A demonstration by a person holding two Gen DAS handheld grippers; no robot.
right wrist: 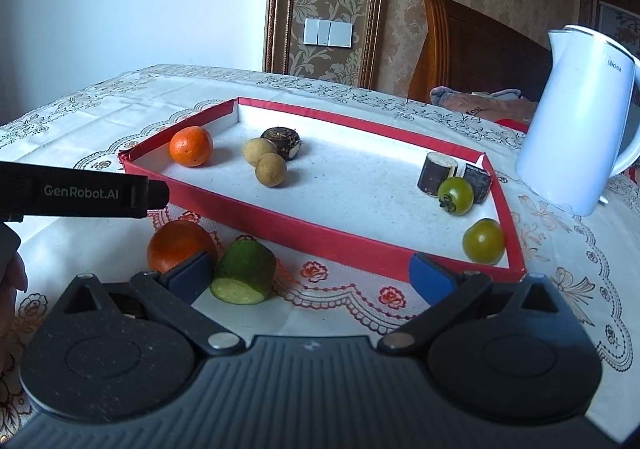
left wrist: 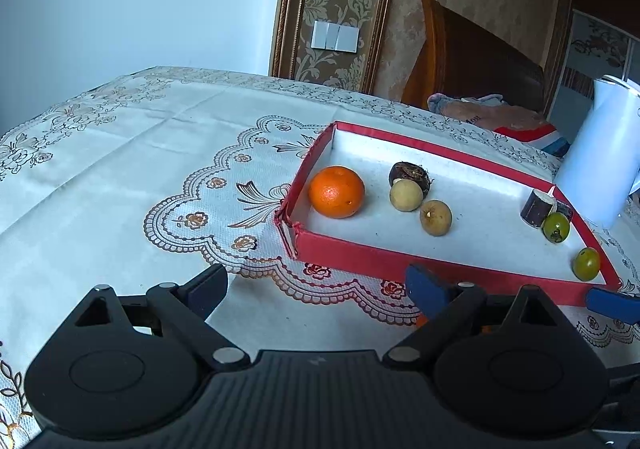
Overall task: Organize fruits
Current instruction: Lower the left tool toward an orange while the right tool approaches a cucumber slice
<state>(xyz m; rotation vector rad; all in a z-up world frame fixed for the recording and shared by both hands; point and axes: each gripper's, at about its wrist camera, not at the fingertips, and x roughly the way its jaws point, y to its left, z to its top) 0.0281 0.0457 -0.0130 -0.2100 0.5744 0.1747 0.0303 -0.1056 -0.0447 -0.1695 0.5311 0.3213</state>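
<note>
A red-walled tray [left wrist: 352,255] [right wrist: 280,227] with a white floor holds an orange [left wrist: 336,192] [right wrist: 191,146], two tan longans [left wrist: 406,195] [right wrist: 271,169], a dark round fruit [right wrist: 282,141], two dark cut pieces [right wrist: 436,173], and two green tomatoes [left wrist: 586,264] [right wrist: 483,240]. On the cloth in front of the tray lie a second orange [right wrist: 180,245] and a cut cucumber piece [right wrist: 244,271]. My left gripper [left wrist: 316,291] is open and empty, left of the tray. My right gripper [right wrist: 312,277] is open and empty, with the cucumber piece just inside its left finger [right wrist: 192,275].
A white kettle [right wrist: 576,121] [left wrist: 600,153] stands right of the tray. The left gripper's black body [right wrist: 80,195] crosses the right wrist view at left. A wooden chair [right wrist: 472,49] with cloth on it stands behind the patterned tablecloth [left wrist: 140,153].
</note>
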